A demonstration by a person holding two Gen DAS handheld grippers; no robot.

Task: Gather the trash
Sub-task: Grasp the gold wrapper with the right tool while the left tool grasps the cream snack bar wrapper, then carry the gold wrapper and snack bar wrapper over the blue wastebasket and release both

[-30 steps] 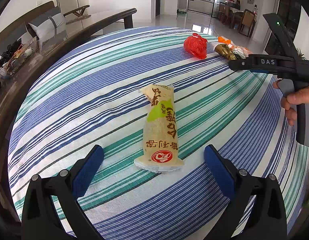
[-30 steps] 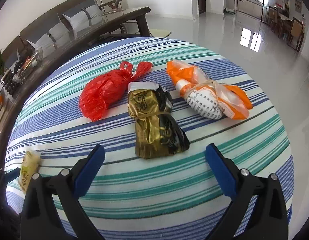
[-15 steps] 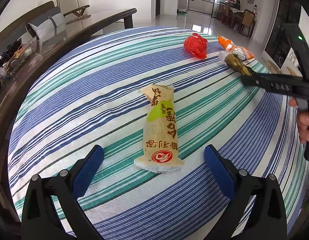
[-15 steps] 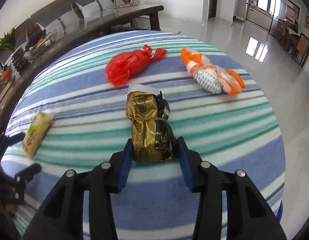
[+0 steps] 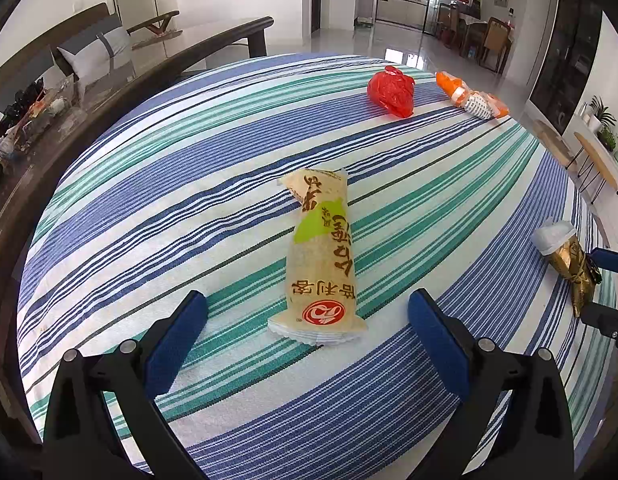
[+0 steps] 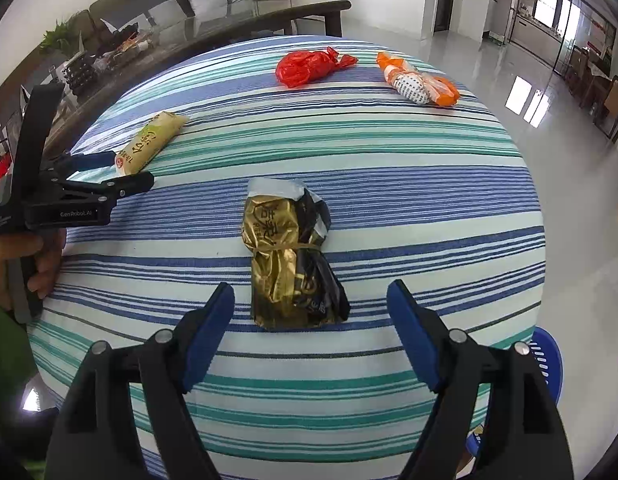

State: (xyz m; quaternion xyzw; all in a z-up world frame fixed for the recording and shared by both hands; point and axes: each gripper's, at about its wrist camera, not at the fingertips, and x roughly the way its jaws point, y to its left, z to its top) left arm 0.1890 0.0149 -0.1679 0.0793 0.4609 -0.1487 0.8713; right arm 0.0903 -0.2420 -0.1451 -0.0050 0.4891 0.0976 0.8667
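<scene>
Both tools gape: left tool [image 5: 307,334] around the yellow wrapper [image 5: 319,256], right tool [image 6: 309,334], opening, beside the gold packet [image 6: 289,260].

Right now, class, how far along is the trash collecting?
Done: nothing binned; four pieces lie on the cloth.
In hand: right gripper, jaws opening, straddles the gold packet; left gripper waits open around the yellow wrapper.
Left: red bag, orange bag.

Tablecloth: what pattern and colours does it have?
The tablecloth has blue, teal-green and white stripes, clearest in the right wrist view.
</scene>
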